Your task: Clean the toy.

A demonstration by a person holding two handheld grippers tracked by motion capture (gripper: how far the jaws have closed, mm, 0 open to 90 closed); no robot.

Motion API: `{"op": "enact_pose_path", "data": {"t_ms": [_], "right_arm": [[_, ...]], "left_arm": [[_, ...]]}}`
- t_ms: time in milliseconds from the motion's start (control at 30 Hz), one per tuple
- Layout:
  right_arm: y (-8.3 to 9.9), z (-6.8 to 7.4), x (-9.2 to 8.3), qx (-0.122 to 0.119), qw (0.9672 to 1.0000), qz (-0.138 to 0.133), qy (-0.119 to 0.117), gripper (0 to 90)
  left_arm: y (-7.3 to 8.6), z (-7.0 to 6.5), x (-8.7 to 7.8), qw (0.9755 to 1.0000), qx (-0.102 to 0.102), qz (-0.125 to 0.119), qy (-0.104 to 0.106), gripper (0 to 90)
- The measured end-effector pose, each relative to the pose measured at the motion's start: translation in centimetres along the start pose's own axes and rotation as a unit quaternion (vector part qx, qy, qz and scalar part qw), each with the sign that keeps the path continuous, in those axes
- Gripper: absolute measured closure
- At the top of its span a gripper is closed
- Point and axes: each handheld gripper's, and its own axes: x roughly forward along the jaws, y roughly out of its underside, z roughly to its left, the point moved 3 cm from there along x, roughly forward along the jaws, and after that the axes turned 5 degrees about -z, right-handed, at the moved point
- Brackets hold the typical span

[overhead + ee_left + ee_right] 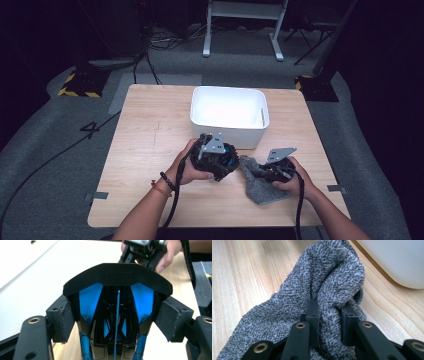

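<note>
While the right gripper (328,322) pinches a fold of the grey towel (317,290) on the bench (150,130), the left gripper (117,322) clamps a black-and-blue object (117,280) just beside it — likely for wiping; hold both grips firm, white bin (229,116) just ahead.

White bin (227,131) just beyond both grippers.
</note>
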Motion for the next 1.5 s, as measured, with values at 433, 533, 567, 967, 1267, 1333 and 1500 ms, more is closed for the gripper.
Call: {"op": "enact_pose_path", "data": {"t_ms": [433, 533, 567, 967, 1267, 1333, 1500], "right_arm": [[-0.4, 0.4, -0.6, -0.014, 0.9997, -0.018, -0.002, 78.4], [-0.9, 0.4, -1.4, -0.014, 0.9989, -0.044, -0.004, 78.5], [-1.1, 0.5, -1.9, -0.011, 0.9983, -0.056, -0.005, 78.5], [-5.6, 2.7, -6.4, -0.028, 0.9767, -0.212, -0.011, 78.2], [-6.8, 4.3, -6.1, -0.038, 0.9699, -0.237, -0.043, 78.1], [-6.7, 4.3, -5.8, -0.029, 0.9692, -0.238, -0.054, 78.0], [-6.5, 4.6, -4.9, -0.031, 0.9725, -0.221, -0.067, 77.9]], "left_arm": [[-0.6, 0.5, -1.9, 0.9970, -0.029, -0.071, -0.004, 25.1], [-0.5, 0.5, -2.2, 0.9963, -0.033, -0.080, -0.007, 25.1], [-0.5, 0.5, -2.3, 0.9962, -0.033, -0.080, -0.008, 25.1], [0.2, 0.4, -1.0, 0.9969, -0.028, -0.073, 0.001, 25.1], [-0.4, -1.0, 0.2, 0.9947, -0.014, -0.090, 0.046, 25.1], [-0.5, -1.1, 0.1, 0.9938, -0.015, -0.097, 0.053, 25.1], [-0.7, -1.6, -0.2, 0.9915, -0.005, -0.111, 0.068, 25.1]]}}
